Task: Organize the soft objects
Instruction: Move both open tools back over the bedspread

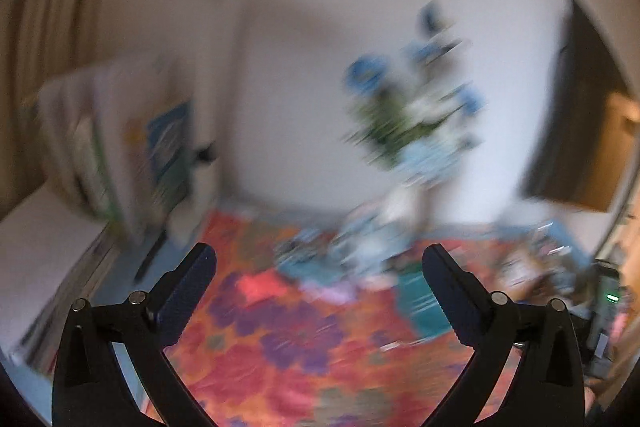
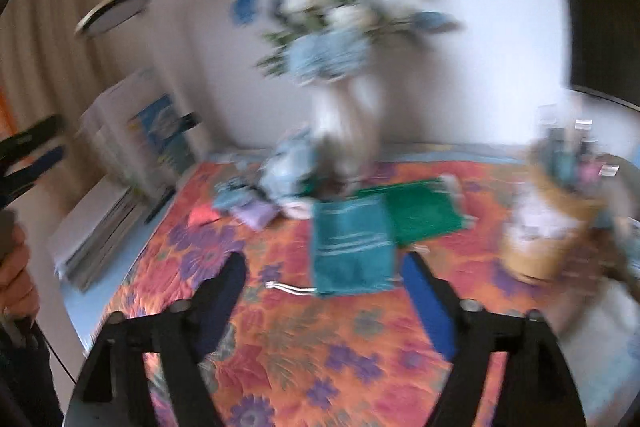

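Both views motion-blurred. Left gripper [image 1: 320, 263] jaws apart, empty, above floral cloth [image 1: 280, 347]. Right gripper [image 2: 324, 267] jaws apart, empty; teal towel [image 2: 352, 247] at 12 o'clock, just ahead, long axis 12–6. Green towel [image 2: 420, 211] at 1 o'clock, touching teal. Right gripper looks nearer.

No lettering can be read anywhere; motion blur smears the box [image 2: 160, 135] print.

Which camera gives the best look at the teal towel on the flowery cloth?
The right wrist view: the teal towel lies whole between the open fingers, pale stripes visible, overlapping a green cloth. In the left wrist view, it is a blurred smear, partly hidden by the right finger.
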A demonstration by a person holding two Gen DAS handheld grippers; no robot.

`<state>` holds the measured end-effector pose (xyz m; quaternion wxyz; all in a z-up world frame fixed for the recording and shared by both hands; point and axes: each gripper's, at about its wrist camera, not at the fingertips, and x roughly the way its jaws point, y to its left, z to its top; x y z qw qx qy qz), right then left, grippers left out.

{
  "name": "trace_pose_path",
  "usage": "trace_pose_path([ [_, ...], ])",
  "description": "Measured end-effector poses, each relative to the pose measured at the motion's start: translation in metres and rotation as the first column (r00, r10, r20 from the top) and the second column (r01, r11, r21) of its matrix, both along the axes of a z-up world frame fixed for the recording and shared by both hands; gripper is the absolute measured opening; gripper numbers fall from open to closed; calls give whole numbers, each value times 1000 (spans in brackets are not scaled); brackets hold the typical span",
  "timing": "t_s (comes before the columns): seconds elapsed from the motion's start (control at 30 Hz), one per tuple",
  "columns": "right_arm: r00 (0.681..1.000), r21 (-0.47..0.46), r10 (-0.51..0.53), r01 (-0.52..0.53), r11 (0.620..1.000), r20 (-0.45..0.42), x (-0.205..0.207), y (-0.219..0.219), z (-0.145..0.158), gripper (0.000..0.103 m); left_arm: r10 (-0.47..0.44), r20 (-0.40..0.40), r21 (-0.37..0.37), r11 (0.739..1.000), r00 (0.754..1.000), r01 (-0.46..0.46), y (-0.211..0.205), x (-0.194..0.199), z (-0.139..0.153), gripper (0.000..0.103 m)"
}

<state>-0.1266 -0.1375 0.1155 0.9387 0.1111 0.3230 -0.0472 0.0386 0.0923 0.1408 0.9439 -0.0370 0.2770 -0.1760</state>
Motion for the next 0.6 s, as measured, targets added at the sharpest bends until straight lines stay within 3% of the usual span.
trace_pose_path([
  [0.07,1000,-36,28,-28,999,1,8,11,-29,85,55,-63,40,998,996,-52,9,13,-39,102],
  [0.13,998,-63,28,-31,998,-52,18,17,-56,85,94,-144,57,995,985,-87,17,29,-82,102],
  [0.27,994,-8,23,-24,1000,-104,28,10,-86,85,125,-292,58,992,948,-113,28,52,-145,102],
  [0.4,985,21,-8,12,1000,-170,36,-3,-104,89,122,-371,58,992,921,-108,29,59,-163,102],
  [0.6,968,25,-42,50,998,-248,45,-7,-116,94,176,-372,208,973,911,-103,11,60,-170,102],
])
